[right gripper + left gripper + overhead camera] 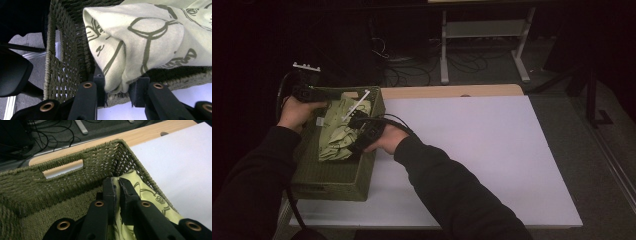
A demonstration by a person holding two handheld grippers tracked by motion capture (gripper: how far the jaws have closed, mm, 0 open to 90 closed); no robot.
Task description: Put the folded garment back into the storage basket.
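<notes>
The left gripper [117, 185] has its fingers pinched tight on the pale green patterned cloth [147, 195]. The right gripper [117, 86] clamps a bunched fold of it. Around both, seemingly just beneath, sits the woven basket [332, 182] on the white worktop [492, 155].

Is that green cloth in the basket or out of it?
In. The cloth lies bunched inside the basket, both grippers gripping it.

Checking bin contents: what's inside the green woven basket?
Inside the basket: a pale green patterned cloth, pinched by both the left tool and the right tool. The cloth covers part of the basket floor, so anything beneath is hidden.
</notes>
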